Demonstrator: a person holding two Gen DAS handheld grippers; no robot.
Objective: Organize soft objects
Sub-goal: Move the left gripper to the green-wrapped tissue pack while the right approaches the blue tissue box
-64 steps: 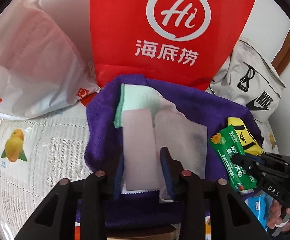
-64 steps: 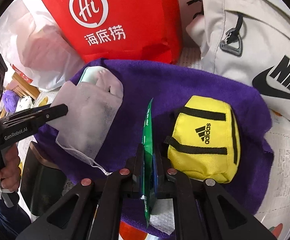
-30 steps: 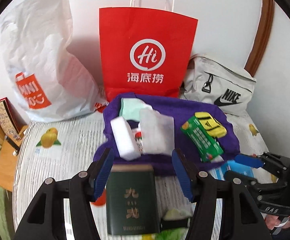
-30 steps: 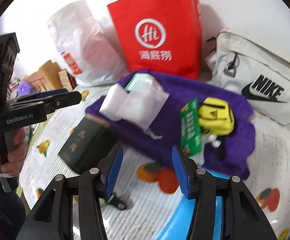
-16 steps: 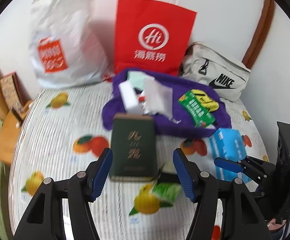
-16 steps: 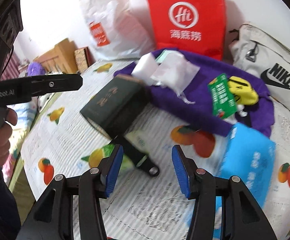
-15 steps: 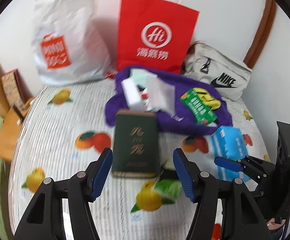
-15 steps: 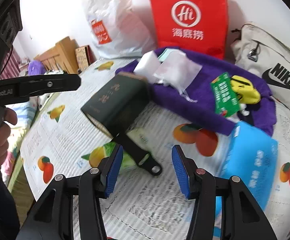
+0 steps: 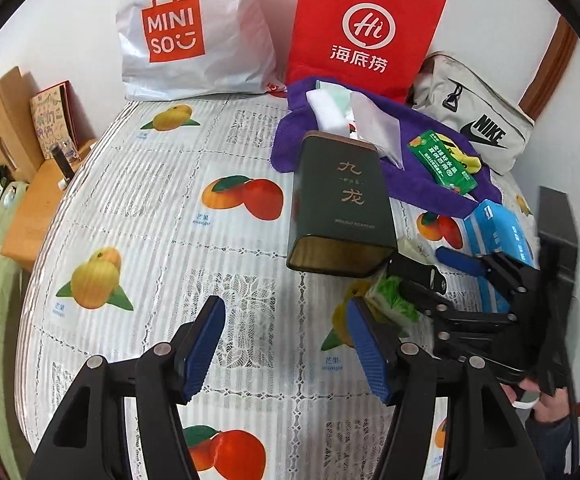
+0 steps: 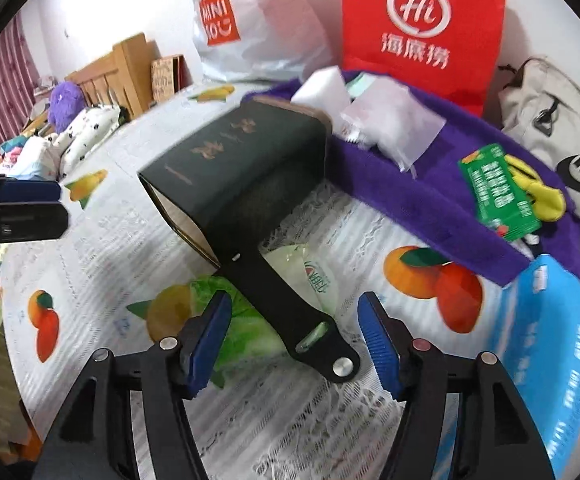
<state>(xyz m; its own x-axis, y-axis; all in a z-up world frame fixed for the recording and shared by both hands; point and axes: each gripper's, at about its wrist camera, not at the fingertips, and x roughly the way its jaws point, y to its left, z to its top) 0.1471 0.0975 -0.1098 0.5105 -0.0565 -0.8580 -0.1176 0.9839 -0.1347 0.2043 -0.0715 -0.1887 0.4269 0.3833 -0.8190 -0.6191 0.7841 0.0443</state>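
The green packet [image 10: 246,320] lies on the fruit-print cloth [image 9: 138,216], under a black strap [image 10: 290,312], at 12 o'clock from the right gripper [image 10: 293,340]. Its jaws have just been opening, are wide apart and hold nothing. The left gripper [image 9: 282,344] is also half open and empty. At 12 o'clock of it stands a dark green box [image 9: 341,204], then the purple towel [image 9: 421,184].

The green tissue pack [image 10: 246,320] lies partly hidden under the black strap [image 10: 290,312] and the dark green box [image 10: 242,168]. The yellow pouch [image 9: 463,158] is mostly covered by the green snack packet [image 9: 441,162]. The blue tissue pack [image 10: 553,344] runs off the right-wrist view's edge, its print blurred
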